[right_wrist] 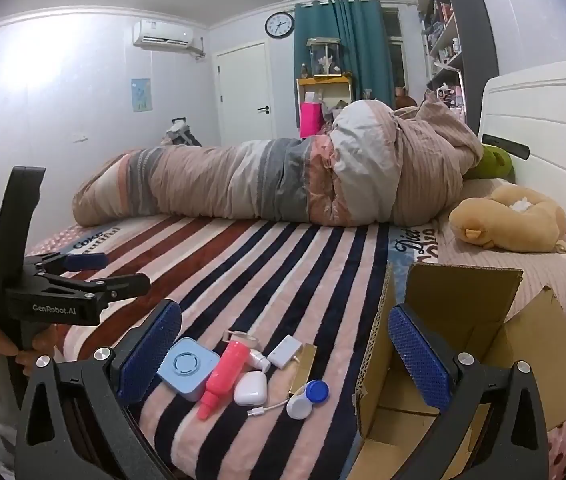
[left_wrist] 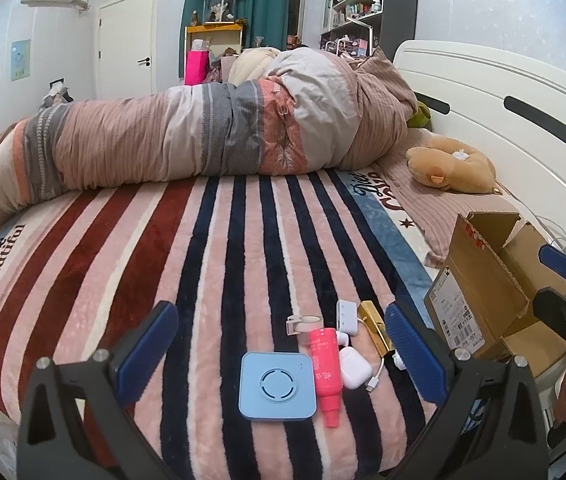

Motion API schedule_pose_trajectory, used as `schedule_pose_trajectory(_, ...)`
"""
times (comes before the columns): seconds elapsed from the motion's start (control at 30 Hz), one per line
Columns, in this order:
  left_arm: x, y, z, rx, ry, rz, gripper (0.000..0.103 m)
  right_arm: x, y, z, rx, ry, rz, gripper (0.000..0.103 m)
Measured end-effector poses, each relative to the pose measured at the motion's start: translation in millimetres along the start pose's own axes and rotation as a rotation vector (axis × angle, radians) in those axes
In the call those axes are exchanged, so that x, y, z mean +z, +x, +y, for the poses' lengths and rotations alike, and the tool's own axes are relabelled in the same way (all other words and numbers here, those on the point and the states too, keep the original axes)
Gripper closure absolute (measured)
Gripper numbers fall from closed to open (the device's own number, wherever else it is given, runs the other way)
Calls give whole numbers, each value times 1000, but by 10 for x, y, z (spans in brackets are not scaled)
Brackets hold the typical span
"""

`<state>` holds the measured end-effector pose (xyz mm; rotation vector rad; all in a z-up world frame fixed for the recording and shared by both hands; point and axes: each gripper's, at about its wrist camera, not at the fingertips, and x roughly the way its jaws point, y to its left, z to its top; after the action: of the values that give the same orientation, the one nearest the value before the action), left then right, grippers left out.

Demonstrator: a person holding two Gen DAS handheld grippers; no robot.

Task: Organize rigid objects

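Small items lie clustered on the striped blanket: a light blue square device (left_wrist: 277, 389) (right_wrist: 187, 368), a pink bottle (left_wrist: 325, 374) (right_wrist: 223, 377), a white earbud case (left_wrist: 355, 367) (right_wrist: 250, 388), a white adapter (left_wrist: 347, 316) (right_wrist: 285, 351), a gold box (left_wrist: 375, 324) (right_wrist: 303, 364), a tape roll (left_wrist: 303, 323) and a blue-and-white contact lens case (right_wrist: 307, 398). An open cardboard box (left_wrist: 495, 300) (right_wrist: 455, 360) stands to their right. My left gripper (left_wrist: 283, 356) is open and empty just before the items. My right gripper (right_wrist: 283, 360) is open and empty between items and box.
A rolled duvet (left_wrist: 203, 132) lies across the far side of the bed. A brown plush toy (left_wrist: 451, 164) rests by the white headboard (left_wrist: 503, 92). The bed's front edge is close under the grippers.
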<state>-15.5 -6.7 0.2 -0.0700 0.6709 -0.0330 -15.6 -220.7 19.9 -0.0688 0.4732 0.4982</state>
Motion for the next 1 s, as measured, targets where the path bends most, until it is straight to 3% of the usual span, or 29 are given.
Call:
schedule_pose_trajectory(0.73,-9,-93,-55,-7,12,-10,0,-3,-42,19,-24,-10,-16,0)
schedule_pose_trajectory(0.93,-11,-93,-57,-5,15,-10,0,14,-70,-18,-12,0,-65,0)
schedule_pose_trajectory(1.0,-17,-91,-51,-8,16,-10,0,19,-61,26,-47,-16,-72,0)
